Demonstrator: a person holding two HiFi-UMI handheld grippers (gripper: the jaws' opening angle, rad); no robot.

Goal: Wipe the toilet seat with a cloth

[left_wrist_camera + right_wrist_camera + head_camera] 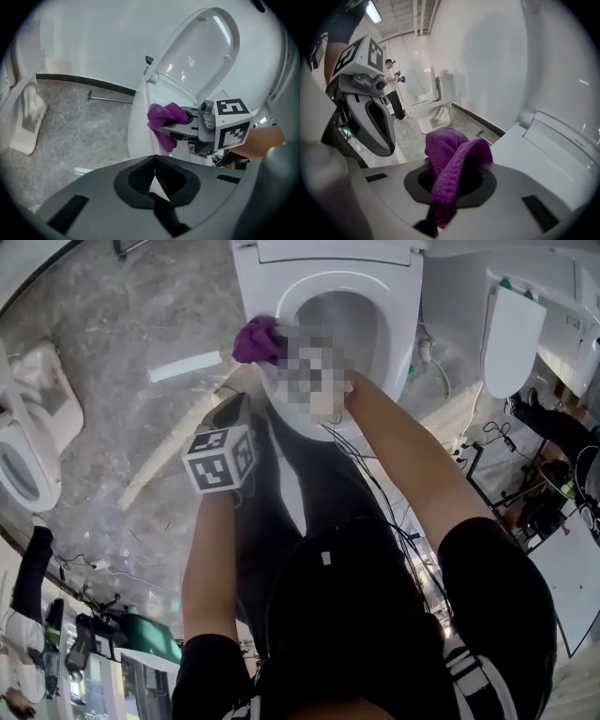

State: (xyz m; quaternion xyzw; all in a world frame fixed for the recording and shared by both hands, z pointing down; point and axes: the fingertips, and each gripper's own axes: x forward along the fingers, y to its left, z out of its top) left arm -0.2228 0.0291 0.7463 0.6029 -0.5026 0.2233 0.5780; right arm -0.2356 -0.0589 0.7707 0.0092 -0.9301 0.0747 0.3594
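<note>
At the rim of a white toilet point(251, 277), a person point(375, 615) leans over the bowl point(352, 320) with a gripper in each hand. The right gripper point(449, 180) is clamped on a bunched purple cloth point(452, 150). In the head view the cloth sits at the outer left edge of the seat point(398, 329), and the lid point(206, 51) is raised behind it. Whether the cloth presses on the seat or hovers just above it is hard to tell. The left gripper point(154, 164), jaws closed on nothing, hangs near the right one but apart from it, short of the bowl.

The step in hand appears to be the wipe itself, with most of the ring yet to be covered. To do it well, the right gripper likely needs to tip low enough that the cloth's loose fold, not the hard jaw tips, meets the plastic. It can then follow the seat's curve in one steady sweep under light downward pressure. The grip should be firm, since a cloth bunched this loosely could drag out against the seat. The hanging tail is best held off the inside of the bowl. The left gripper serves best well clear of the sweep.
</note>
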